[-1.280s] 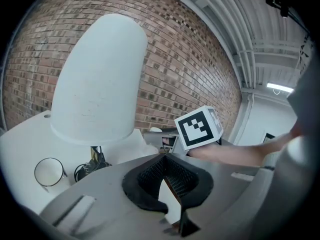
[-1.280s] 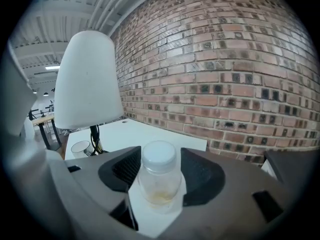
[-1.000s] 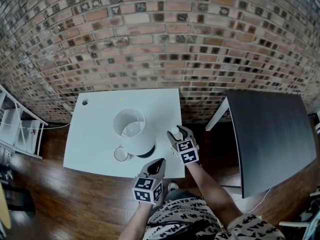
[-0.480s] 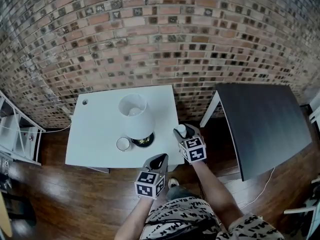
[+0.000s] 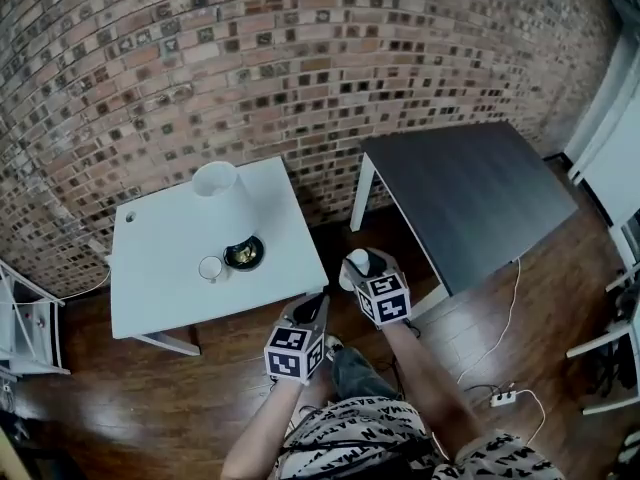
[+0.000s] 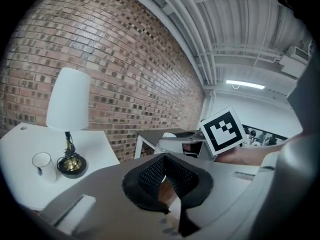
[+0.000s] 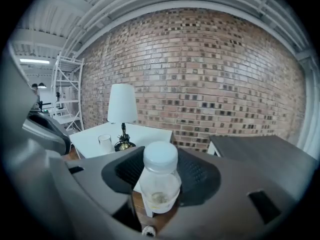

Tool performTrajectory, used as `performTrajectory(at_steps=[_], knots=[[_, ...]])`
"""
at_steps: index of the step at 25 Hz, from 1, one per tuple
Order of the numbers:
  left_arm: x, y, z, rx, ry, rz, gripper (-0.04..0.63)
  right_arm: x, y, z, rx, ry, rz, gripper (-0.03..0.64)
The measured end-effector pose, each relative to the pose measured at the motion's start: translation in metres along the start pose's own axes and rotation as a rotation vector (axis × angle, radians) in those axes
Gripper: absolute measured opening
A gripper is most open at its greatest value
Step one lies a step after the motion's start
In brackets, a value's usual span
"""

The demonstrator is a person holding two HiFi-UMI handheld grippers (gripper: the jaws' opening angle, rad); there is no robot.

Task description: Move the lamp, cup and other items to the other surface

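No legible txt/labels anywhere; letter-like print on person's shirt (image 5: 352,436) too blurry to read.

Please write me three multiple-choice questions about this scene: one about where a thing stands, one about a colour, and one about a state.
1. Where does the cup stand?
A. on the dark table
B. on the white table, beside the base of the lamp
C. on the floor

2. What colour is the cap of the bottle?
A. white
B. red
C. green

3. What is the state of the right gripper?
A. open and empty
B. shut on the cup
C. shut on the bottle

Answers:
1 B: the head view shows the cup next to the lamp's base on the white table.
2 A: the right gripper view shows a white cap on the clear bottle.
3 C: the bottle stands upright between the jaws, and both pads press on it.
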State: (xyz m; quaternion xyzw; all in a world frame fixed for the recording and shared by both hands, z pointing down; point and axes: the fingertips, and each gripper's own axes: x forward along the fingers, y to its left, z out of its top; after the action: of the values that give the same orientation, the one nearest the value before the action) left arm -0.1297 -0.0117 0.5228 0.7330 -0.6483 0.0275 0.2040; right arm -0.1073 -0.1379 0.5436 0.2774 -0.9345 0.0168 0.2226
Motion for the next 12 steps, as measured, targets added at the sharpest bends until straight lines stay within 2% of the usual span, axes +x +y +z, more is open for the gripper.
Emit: performTrajectory(at_steps=[6, 12], knots=[[0.03, -0.076, -0.008, 0.056, 0.054, -0.148, 0.003, -0.08, -0.064, -0.036, 0.059, 0.027, -0.148, 0.216], [0.081, -0.155, -0.022, 0.111, 0.093, -0.268, 0.003, -0.139, -0.152, -0.074, 0.105, 0.034, -0.279, 0.216]])
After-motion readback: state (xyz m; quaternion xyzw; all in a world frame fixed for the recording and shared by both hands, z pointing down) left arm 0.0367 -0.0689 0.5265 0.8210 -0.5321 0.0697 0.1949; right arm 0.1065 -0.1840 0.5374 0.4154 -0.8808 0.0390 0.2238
